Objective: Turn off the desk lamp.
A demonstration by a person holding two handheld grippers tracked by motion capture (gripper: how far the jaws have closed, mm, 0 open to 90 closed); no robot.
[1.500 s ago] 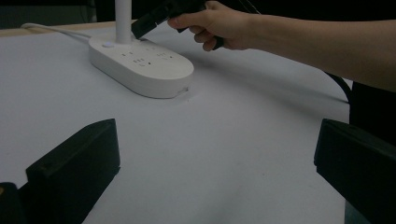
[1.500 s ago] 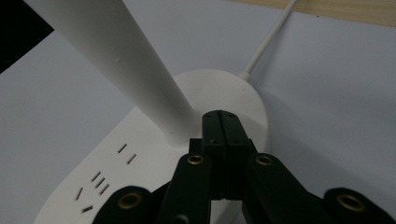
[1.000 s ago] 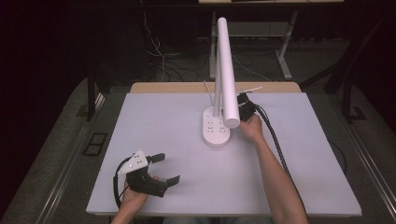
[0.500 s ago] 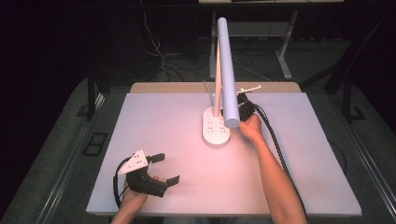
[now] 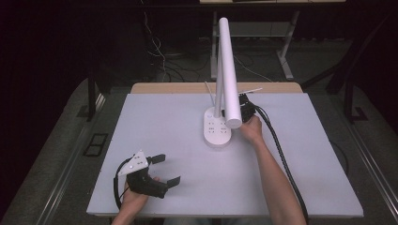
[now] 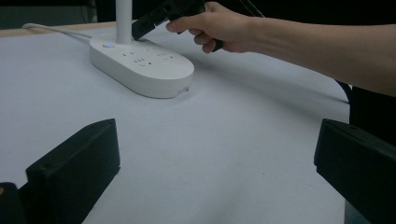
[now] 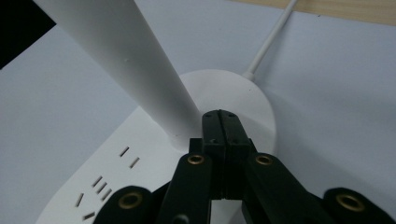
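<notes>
Taking the lamp base (image 5: 217, 129) as our landmark, it sits toward the far middle of the white table (image 5: 164, 117), its post (image 5: 218, 79) rising from the rear end and its cord (image 7: 268, 44) trailing off behind.

Well to the near left of the base, our left gripper (image 5: 165, 169) rests on the table with its jaws spread wide and nothing between them. We should leave it parked there; it is out of the way.

Just right of the base, our right gripper (image 7: 225, 128) has its jaws pressed together, empty, with the joined tip poised beside the foot of the post, above the rear of the base. We judge the step to be a push with the closed tip, perhaps at the small button (image 6: 108, 45) there. We should come straight down, press gently, and avoid nudging the post so the base does not slide.
</notes>
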